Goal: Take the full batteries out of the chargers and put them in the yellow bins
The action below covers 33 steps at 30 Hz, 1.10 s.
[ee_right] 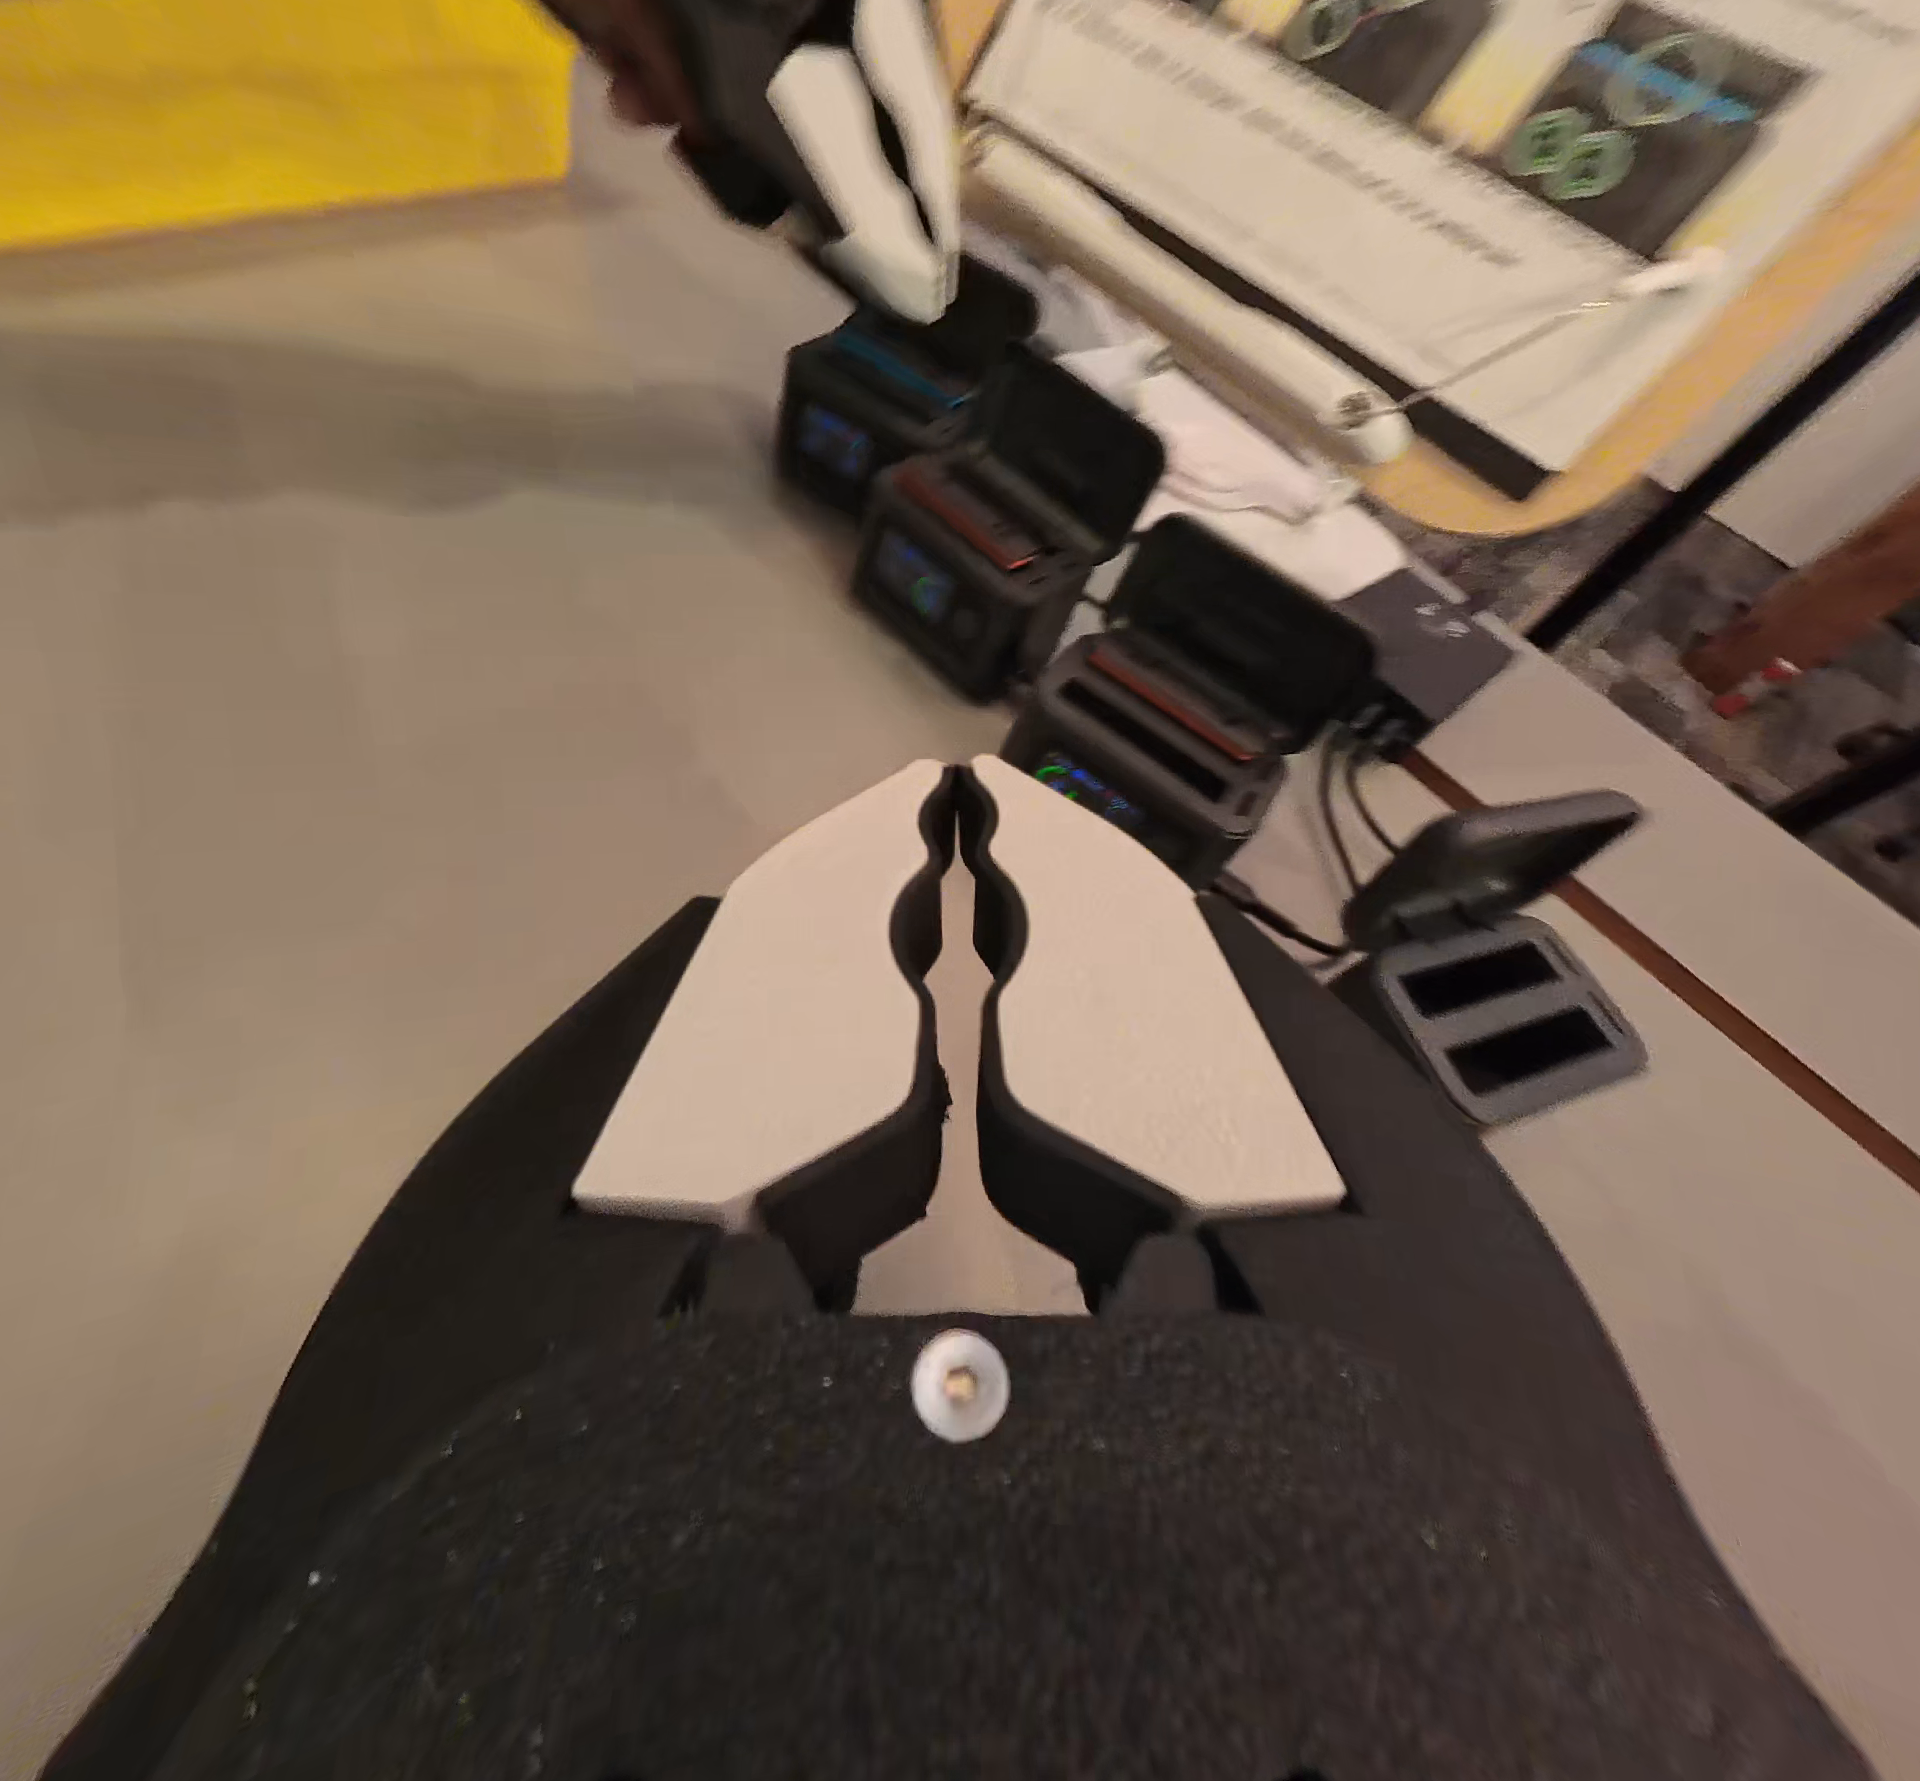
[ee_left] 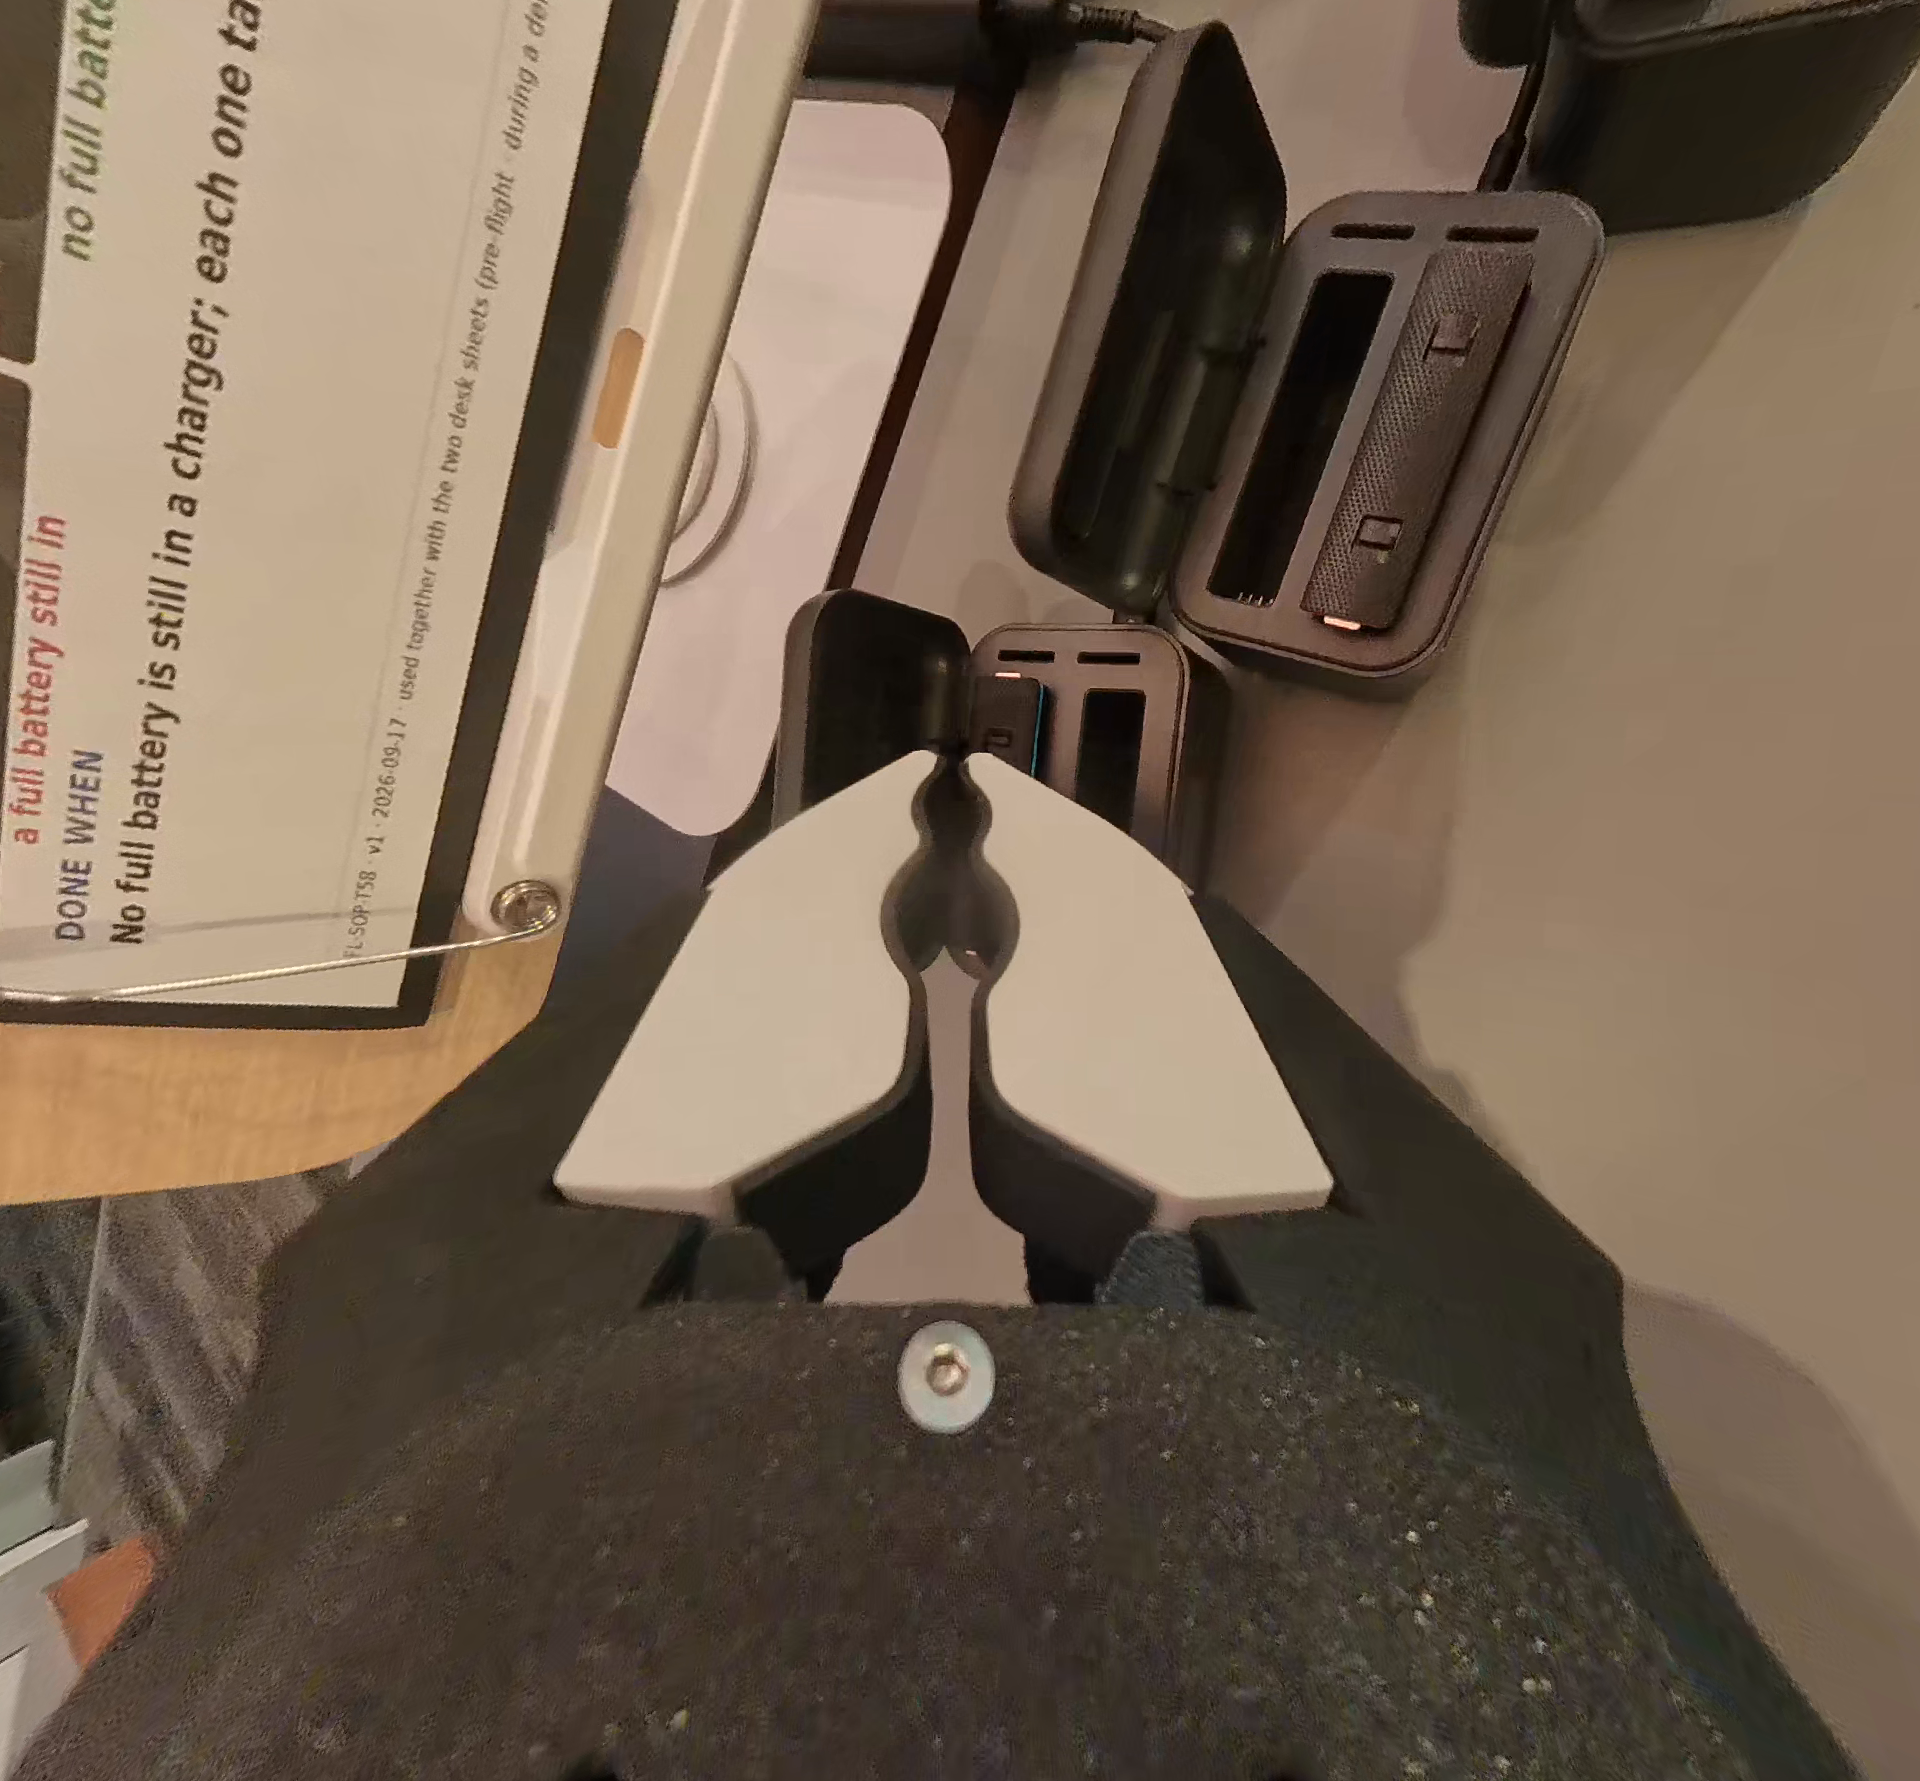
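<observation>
Left gripper (ee_left: pixel 954 752), fingers pressed together and empty, hangs over the far charger (ee_left: pixel 1081 744) whose blue-edged battery (ee_left: pixel 1013 708) remains seated; right gripper (ee_right: pixel 961 775) likewise closed, idle; extraction appears pending, requiring opening before grasping, yellow bin (ee_right: pixel 260 79) well apart.

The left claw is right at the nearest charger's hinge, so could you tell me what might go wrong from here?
1. The left claw looks shut at the open lid hinge, beside the blue-edged battery; it could catch the lid instead.
2. The charger sits loose on the table and might tip or drag its neighbour.
</observation>
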### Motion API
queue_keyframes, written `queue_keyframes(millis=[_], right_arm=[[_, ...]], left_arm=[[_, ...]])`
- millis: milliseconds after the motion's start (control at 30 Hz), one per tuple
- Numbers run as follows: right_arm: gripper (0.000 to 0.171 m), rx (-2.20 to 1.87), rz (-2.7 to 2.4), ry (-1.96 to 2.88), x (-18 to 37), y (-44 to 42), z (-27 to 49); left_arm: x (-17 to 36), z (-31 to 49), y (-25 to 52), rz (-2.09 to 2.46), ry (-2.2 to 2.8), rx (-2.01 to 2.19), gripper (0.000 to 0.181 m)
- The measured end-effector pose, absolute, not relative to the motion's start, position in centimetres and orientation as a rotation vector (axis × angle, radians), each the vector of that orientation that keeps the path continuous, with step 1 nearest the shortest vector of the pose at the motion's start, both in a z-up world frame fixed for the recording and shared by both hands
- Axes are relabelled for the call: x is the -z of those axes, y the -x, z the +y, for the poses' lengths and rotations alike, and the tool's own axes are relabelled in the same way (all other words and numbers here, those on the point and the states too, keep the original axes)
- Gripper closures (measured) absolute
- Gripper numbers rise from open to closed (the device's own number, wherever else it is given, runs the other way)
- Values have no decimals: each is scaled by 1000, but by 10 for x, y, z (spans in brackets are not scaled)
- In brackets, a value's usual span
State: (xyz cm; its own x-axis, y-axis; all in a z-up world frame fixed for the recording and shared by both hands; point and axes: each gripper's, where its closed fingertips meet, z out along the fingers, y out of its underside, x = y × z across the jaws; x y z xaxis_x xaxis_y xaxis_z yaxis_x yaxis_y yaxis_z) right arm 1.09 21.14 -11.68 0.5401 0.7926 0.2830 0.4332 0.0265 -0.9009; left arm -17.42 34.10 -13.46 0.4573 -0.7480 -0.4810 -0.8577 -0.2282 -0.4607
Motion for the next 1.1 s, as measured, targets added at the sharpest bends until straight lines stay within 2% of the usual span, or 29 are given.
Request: queue_keyframes(millis=[400,1100], right_arm=[[171,-482,-411,1486,52,-88,249],[171,-512,-417,1459,49,-93,249]], left_arm=[[150,344,183,1436,2103,-382,181],[151,344,185,1445,2110,-362,181]])
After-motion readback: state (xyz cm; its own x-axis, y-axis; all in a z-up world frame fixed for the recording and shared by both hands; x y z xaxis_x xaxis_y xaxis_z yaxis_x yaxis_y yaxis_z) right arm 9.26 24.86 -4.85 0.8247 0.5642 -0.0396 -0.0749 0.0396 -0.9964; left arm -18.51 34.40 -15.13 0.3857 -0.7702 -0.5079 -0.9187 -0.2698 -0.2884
